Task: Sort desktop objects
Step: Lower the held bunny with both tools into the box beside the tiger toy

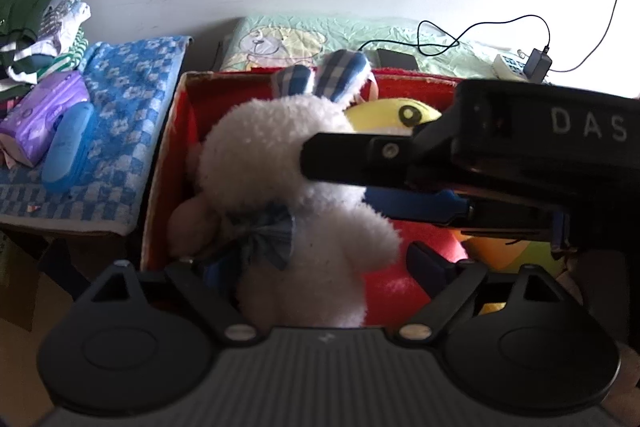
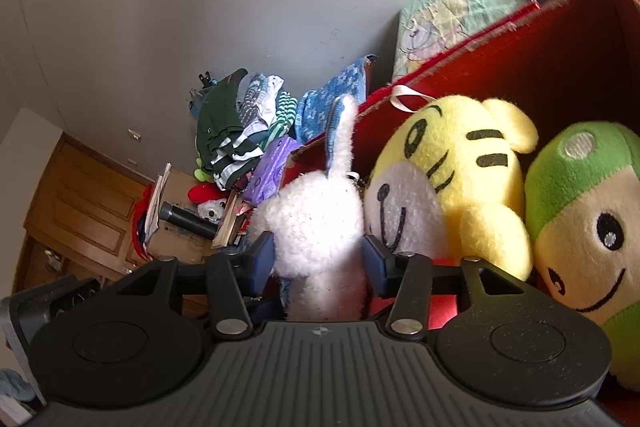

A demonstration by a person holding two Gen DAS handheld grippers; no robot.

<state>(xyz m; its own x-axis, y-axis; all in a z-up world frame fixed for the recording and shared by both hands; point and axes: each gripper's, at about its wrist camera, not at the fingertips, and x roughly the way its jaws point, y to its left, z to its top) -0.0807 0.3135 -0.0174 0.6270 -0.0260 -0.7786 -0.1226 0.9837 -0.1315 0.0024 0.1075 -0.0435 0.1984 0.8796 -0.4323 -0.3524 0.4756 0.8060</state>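
A white plush bunny [image 1: 288, 163] with blue plaid ears and bow sits upright inside the red box [image 1: 176, 131]. My right gripper [image 1: 340, 183] reaches in from the right and is shut on the bunny's head. In the right wrist view the bunny [image 2: 316, 223] is squeezed between the blue pads [image 2: 262, 255] of that gripper [image 2: 320, 259]. My left gripper [image 1: 320, 267] is open, its fingers standing wide on either side of the bunny's body. A yellow tiger plush [image 2: 460, 179] and a green-capped plush [image 2: 588, 227] lie in the red box [image 2: 560, 39] beside it.
Left of the box lies a blue checked towel [image 1: 120, 115] with a purple pack [image 1: 44, 115] and a blue case [image 1: 68, 147] on it. Folded clothes [image 1: 36, 23] are piled behind. A charger with its cable [image 1: 538, 63] rests on the green sheet [image 1: 320, 31].
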